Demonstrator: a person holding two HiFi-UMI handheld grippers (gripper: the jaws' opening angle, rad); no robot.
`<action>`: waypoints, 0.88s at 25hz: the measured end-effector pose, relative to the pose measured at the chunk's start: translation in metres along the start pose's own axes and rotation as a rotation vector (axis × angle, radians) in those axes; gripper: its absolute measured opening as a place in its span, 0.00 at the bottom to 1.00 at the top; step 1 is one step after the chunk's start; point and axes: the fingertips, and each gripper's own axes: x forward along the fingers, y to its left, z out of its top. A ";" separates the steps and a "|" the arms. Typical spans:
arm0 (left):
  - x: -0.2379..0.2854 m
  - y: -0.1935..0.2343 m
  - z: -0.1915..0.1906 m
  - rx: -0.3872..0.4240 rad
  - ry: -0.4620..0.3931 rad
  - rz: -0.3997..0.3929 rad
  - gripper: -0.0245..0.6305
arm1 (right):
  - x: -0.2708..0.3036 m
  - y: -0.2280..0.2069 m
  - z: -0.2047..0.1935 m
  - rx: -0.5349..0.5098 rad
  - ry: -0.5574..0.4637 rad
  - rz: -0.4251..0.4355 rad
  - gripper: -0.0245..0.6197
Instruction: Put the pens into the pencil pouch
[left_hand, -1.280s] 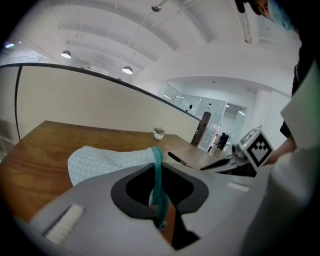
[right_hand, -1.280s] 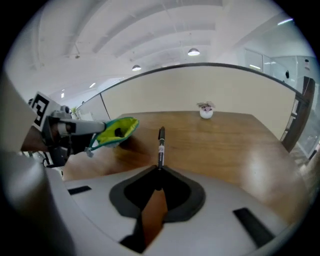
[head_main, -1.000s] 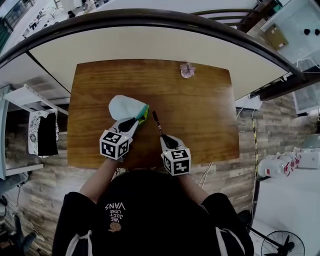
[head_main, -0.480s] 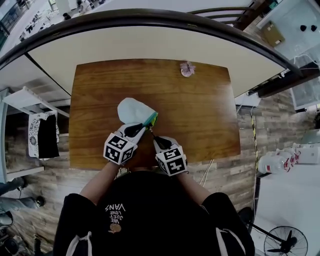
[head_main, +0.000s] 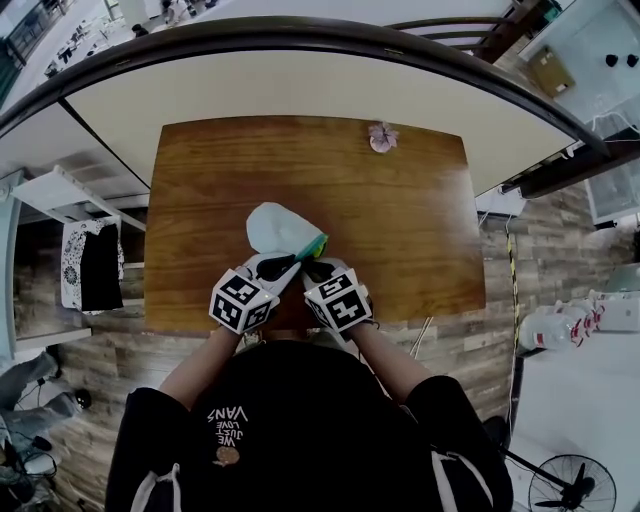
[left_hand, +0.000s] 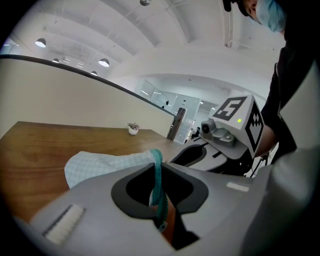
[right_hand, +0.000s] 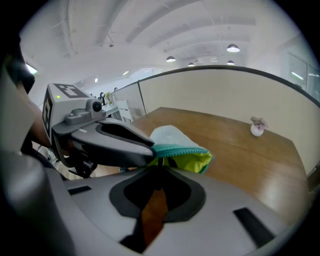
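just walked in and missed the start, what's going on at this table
A person is at the wooden table with a gripper in each hand. The left gripper is clamped on the teal zipper edge of the pale pencil pouch, holding its mouth open so the yellow-green lining shows. The right gripper holds a dark pen pointed into that opening; how far in it reaches is hard to tell. A small potted plant sits at the far edge.

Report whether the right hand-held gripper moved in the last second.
Yes. The right hand-held gripper, holding the pen, moved left along the table's near edge to the pouch's mouth.
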 end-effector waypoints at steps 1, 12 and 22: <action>-0.002 0.000 0.000 -0.007 -0.006 -0.001 0.11 | 0.002 0.001 0.001 -0.006 -0.001 0.004 0.11; -0.003 0.010 0.005 -0.056 -0.038 -0.011 0.11 | -0.019 -0.008 -0.001 0.157 -0.156 -0.054 0.20; 0.068 -0.003 0.024 0.048 0.022 -0.102 0.11 | -0.078 -0.073 -0.074 0.428 -0.189 -0.251 0.20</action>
